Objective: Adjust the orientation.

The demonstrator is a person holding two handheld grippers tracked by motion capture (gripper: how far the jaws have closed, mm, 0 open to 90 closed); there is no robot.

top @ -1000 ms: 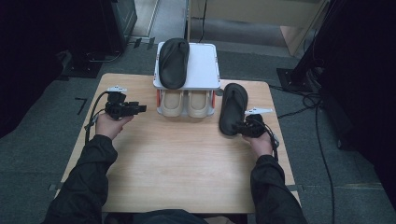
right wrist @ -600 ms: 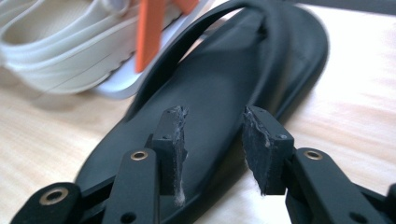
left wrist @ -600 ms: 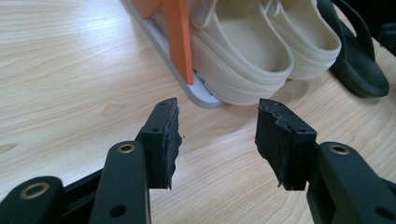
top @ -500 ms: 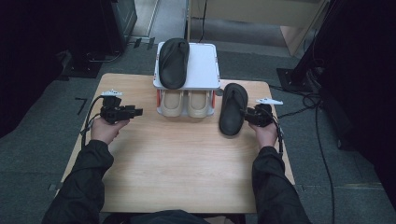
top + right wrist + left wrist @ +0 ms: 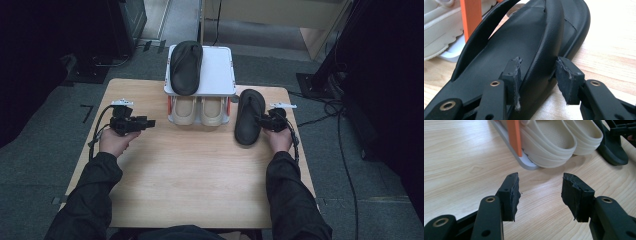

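A black flip-flop sandal (image 5: 249, 116) lies on the wooden table, right of a white two-level shoe rack (image 5: 220, 70). My right gripper (image 5: 261, 120) is at its right edge. In the right gripper view the jaws (image 5: 537, 75) straddle the sandal's (image 5: 506, 50) strap and rim; they have just been opening and stand open around it. A second black sandal (image 5: 186, 60) rests on the rack's top shelf. A pair of beige clogs (image 5: 200, 110) sits on the lower level. My left gripper (image 5: 150, 122) hovers open left of the rack, nothing between its fingers (image 5: 540, 192).
An orange post (image 5: 514, 135) holds up the rack beside the clogs (image 5: 549, 142). Bare tabletop (image 5: 200, 175) stretches from the rack to the near edge. Dark equipment and cables ring the table on the grey floor.
The right gripper slid a little farther from me along the sandal's right edge and its jaws spread wider. The sandal stayed on the table. The left hand barely moved.
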